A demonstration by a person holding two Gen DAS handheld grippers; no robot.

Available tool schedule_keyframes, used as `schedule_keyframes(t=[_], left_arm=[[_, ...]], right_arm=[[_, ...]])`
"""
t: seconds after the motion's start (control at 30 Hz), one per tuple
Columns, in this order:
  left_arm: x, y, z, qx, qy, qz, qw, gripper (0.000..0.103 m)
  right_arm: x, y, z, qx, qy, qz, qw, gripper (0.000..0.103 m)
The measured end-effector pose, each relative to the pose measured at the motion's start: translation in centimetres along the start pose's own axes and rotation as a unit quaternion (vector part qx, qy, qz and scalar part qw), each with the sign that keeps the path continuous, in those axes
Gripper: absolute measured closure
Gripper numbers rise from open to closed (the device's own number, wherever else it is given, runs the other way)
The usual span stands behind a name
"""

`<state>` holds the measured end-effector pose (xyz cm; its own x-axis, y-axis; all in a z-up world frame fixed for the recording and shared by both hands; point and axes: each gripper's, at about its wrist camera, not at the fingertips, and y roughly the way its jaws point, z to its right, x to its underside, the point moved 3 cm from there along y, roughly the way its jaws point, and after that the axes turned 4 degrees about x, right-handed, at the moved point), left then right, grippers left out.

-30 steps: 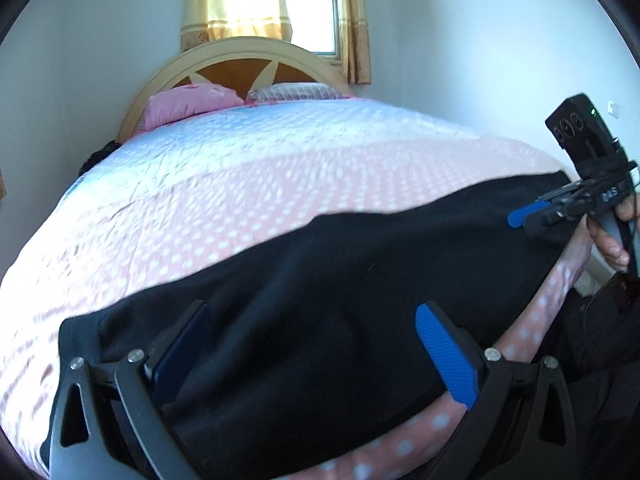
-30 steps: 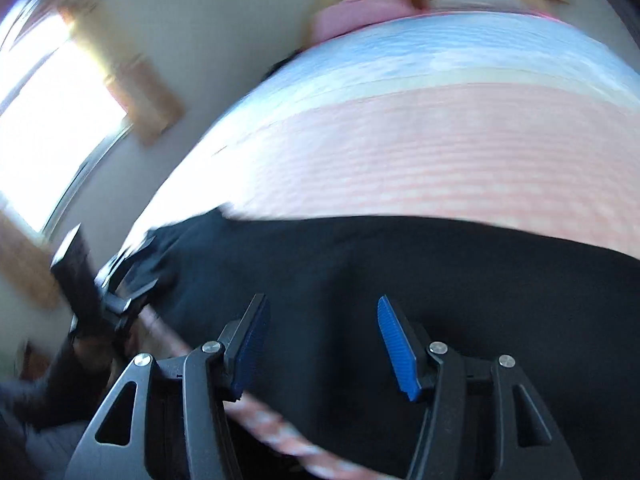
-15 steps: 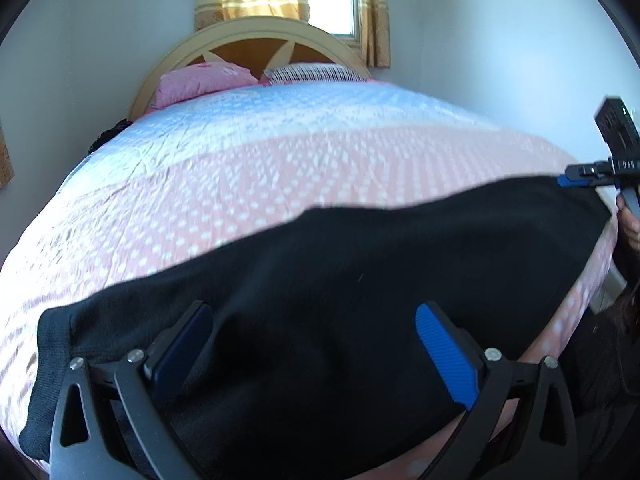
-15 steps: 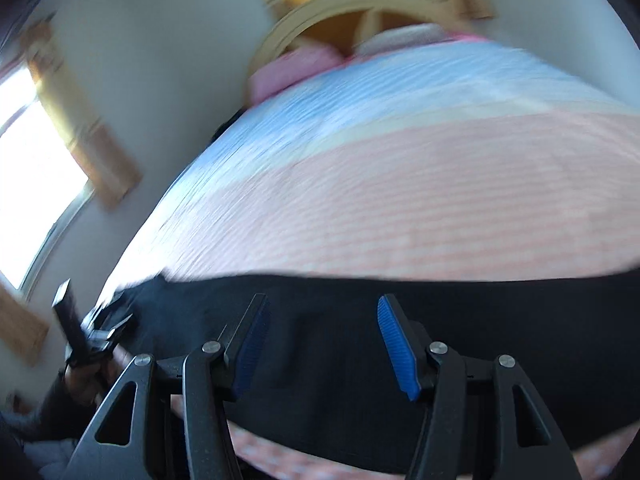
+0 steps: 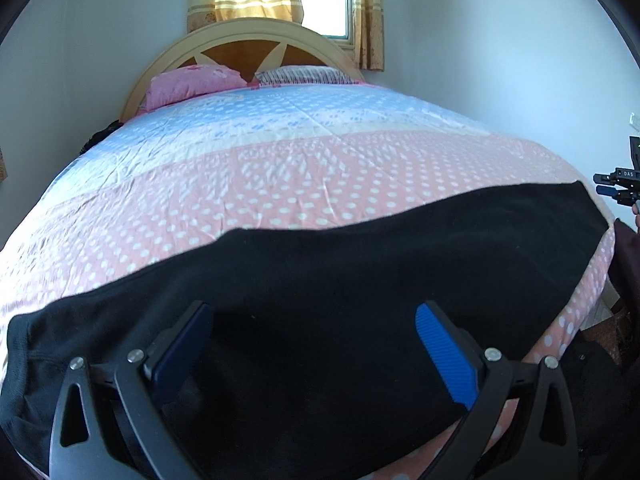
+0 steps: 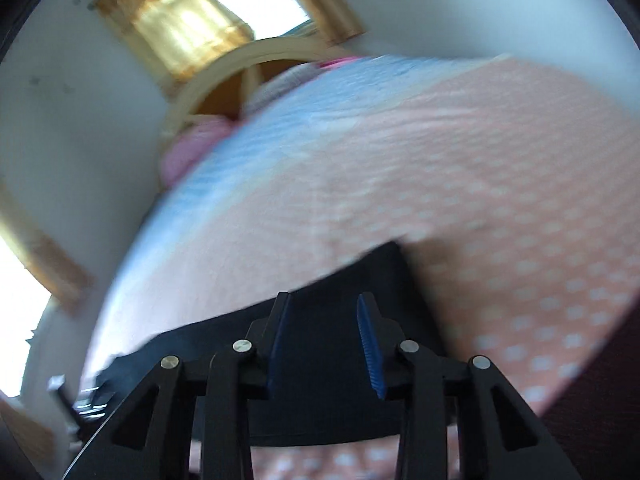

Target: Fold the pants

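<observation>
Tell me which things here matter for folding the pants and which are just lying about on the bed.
Part of the job:
black pants, spread across the near end
left claw, open over them
right claw, its jaws just been closing, pants end between them, not gripped

Just lying about:
pink pillow
striped pillow
dotted bedspread

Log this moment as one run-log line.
stage: pre-fold | black fabric pants: spread flat on polka-dot bed | left gripper: open | right gripper: jaws closing, open
</observation>
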<state>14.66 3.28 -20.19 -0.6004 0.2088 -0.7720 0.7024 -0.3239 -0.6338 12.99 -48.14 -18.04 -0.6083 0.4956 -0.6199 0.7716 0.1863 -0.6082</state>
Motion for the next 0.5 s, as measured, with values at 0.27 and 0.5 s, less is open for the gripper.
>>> schedule_keyframes(t=[0.27,0.5], left_arm=[[1.2,0.2,0.8,-0.006,0.006,-0.012,0.9999,0.0],[1.5,-0.8,1.1,0.0,-0.001,-0.004,1.0,0.0]], right_arm=[[1.1,3.0,1.0,0.093,-0.013,-0.019,0.995,0.07],[-0.1,-1.8,3.1,0.104,0.026,0.012,0.994,0.068]])
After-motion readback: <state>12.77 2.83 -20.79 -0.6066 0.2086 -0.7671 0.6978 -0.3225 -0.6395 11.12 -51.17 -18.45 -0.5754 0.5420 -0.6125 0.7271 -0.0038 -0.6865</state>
